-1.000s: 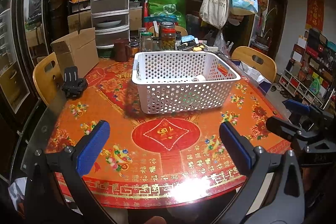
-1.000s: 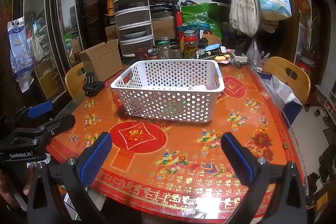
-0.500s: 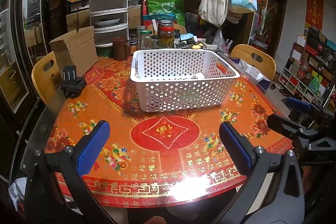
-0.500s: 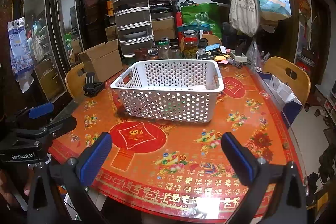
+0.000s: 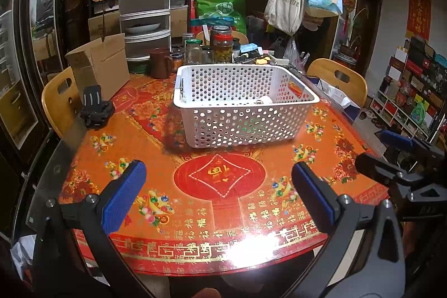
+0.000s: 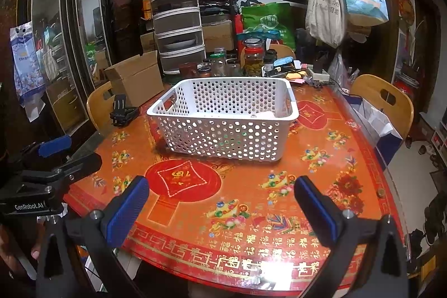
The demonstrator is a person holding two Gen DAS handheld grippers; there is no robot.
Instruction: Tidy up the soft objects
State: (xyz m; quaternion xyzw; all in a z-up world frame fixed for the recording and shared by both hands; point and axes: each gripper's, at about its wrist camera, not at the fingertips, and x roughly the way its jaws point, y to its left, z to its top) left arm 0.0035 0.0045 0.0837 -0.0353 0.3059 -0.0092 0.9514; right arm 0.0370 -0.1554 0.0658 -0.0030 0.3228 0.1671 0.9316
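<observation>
A white perforated basket (image 5: 243,127) stands in the middle of the round red table (image 5: 218,217); it also shows in the right wrist view (image 6: 223,136). A pale soft object (image 5: 265,100) lies inside it near the right end, mostly hidden by the wall, and its edge shows in the right wrist view (image 6: 265,115). My left gripper (image 5: 218,192) is open and empty above the table's near edge, well short of the basket. My right gripper (image 6: 220,203) is also open and empty above the near edge. Each gripper shows from the side in the other's view.
A black strap clip (image 5: 96,109) lies at the table's left. A cardboard box (image 5: 100,66), a brown mug (image 5: 160,63) and several jars (image 5: 222,45) stand behind the basket. Wooden chairs (image 5: 338,81) flank the table. Bags hang at the back right.
Both grippers have drifted back slightly from the table; the left view shifted a little. The basket has not moved, and both grippers stay open.
</observation>
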